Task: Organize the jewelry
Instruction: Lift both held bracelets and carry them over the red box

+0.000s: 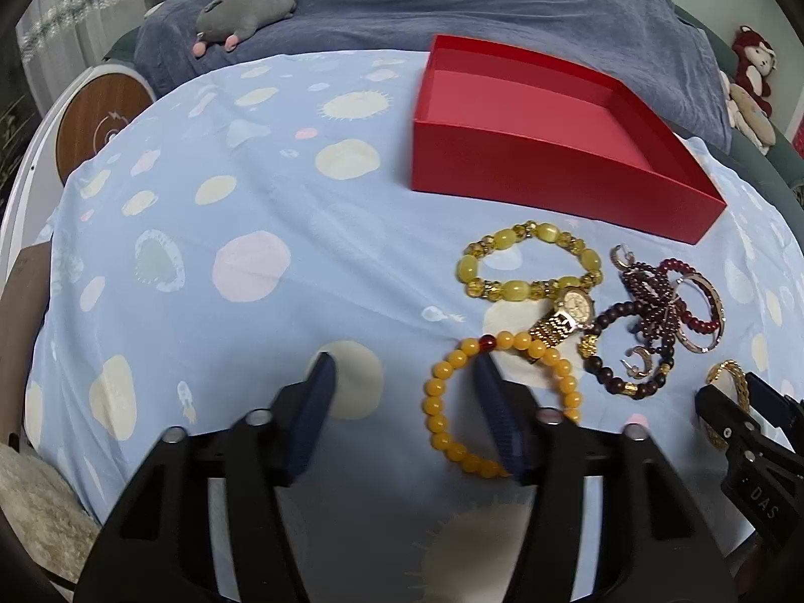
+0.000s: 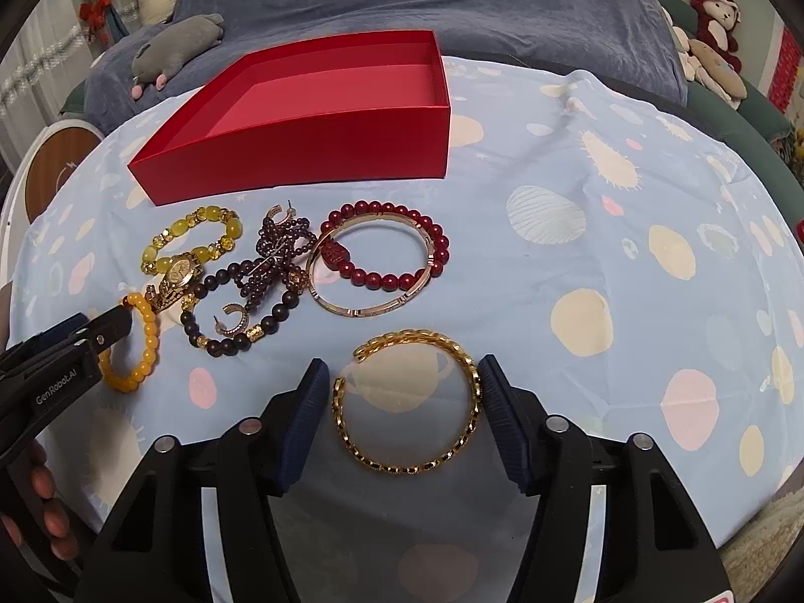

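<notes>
An empty red box (image 1: 553, 161) (image 2: 321, 140) stands at the back of the blue cloth. Jewelry lies in front of it: a yellow-green bead bracelet (image 1: 527, 261) (image 2: 188, 238), a gold watch (image 1: 565, 319) (image 2: 176, 276), dark bead bracelets (image 1: 628, 346) (image 2: 241, 311), a red bead bracelet (image 2: 397, 246), a rose-gold bangle (image 2: 369, 266). My left gripper (image 1: 404, 372) is open, its right finger inside the orange bead bracelet (image 1: 442, 402) (image 2: 133, 341). My right gripper (image 2: 399, 377) is open around the gold chain bangle (image 2: 407, 402) (image 1: 728, 377).
A blue blanket (image 1: 452, 0) and a grey plush toy (image 1: 246, 12) (image 2: 176, 45) lie behind the table. More plush toys (image 2: 713, 35) sit at the far right. A round wooden-topped object (image 1: 95, 120) stands at the left edge.
</notes>
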### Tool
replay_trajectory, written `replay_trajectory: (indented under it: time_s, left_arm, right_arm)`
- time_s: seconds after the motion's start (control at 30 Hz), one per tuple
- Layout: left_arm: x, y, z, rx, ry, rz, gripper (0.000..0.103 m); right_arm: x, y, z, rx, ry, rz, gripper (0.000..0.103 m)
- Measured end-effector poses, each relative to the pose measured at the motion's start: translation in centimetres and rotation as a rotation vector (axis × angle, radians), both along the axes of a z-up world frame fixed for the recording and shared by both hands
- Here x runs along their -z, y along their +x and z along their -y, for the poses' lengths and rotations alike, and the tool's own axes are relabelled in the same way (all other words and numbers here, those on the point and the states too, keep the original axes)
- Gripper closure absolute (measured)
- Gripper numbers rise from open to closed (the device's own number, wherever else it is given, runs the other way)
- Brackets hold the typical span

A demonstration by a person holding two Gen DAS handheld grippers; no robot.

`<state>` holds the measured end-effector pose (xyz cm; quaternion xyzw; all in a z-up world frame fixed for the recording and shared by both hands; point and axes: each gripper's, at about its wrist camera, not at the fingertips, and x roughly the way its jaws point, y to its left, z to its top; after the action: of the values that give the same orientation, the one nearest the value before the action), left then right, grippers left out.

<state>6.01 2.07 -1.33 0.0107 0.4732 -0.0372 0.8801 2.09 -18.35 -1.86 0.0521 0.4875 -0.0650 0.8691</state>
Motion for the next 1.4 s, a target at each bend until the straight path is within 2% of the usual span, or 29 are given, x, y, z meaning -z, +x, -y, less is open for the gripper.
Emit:
replay_trajectory:
  time_s: [0.07, 0.2, 0.53, 0.87, 1.0, 1.13, 1.4]
  left_arm:
    - [-0.1, 0.0, 0.2, 0.022, -0.006, 0.004, 0.081]
    - [-0.1, -0.1, 0.2, 0.038, -0.032, -0.004, 0.095]
    - [-2.4, -1.3, 0.1, 0.057, -0.107, 0.020, 0.096]
    - [-7.9, -0.6, 0.5, 0.117, -0.187, 0.083, 0.096]
    - [-10.4, 1.8, 1.2, 0.149, -0.204, 0.127, 0.096]
    - [-12.2, 6.0, 2.4, 0.170, -0.229, 0.170, 0.096]
    - [-11.7, 15.8, 5.5, 0.178, -0.218, 0.173, 0.096]
  right_arm:
    - [0.0, 0.0, 0.0, -0.003, 0.005, 0.001, 0.048]
    - [-0.1, -0.3, 0.1, -0.006, 0.013, 0.001, 0.048]
    - [-2.2, -1.2, -0.5, -0.033, 0.025, 0.054, 0.049]
    - [-6.8, 1.0, 0.0, -0.063, 0.053, 0.135, 0.049]
    - [-8.2, 4.1, 0.5, -0.073, 0.065, 0.165, 0.049]
    - [-9.2, 8.2, 1.1, -0.080, 0.075, 0.198, 0.049]
    - [-9.5, 17.8, 1.5, -0.108, 0.048, 0.225, 0.048]
